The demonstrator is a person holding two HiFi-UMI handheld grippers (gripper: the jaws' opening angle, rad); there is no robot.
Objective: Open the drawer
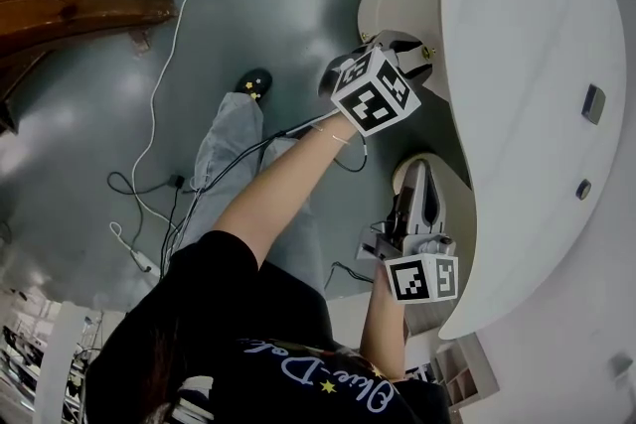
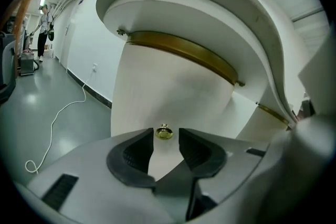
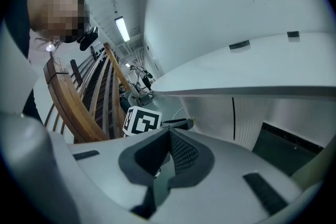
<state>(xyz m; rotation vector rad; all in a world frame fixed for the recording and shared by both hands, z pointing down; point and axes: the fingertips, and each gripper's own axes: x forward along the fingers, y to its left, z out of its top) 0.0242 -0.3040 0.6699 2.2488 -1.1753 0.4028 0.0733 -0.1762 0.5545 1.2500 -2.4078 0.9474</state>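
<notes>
The drawer front (image 2: pixel 173 97) is a curved cream panel under the white desk top (image 1: pixel 537 114), with a brass band (image 2: pixel 184 50) above it. A small round brass knob (image 2: pixel 164 133) sticks out of the panel. My left gripper (image 2: pixel 166 148) is open. The knob sits just beyond its fingertips, in line with the gap, and the pads do not touch it. In the head view the left gripper (image 1: pixel 415 50) points at the rounded pedestal (image 1: pixel 397 5). My right gripper (image 1: pixel 417 176) hangs lower, near the desk edge. Its jaws (image 3: pixel 169 150) are shut with nothing in them.
A white cable (image 1: pixel 164 65) snakes over the grey floor beside a wooden structure (image 1: pixel 70 0). The person's shoe (image 1: pixel 255 82) stands close to the pedestal. Two small dark items (image 1: pixel 593 102) lie on the desk top. Another person (image 2: pixel 44 23) stands far down the corridor.
</notes>
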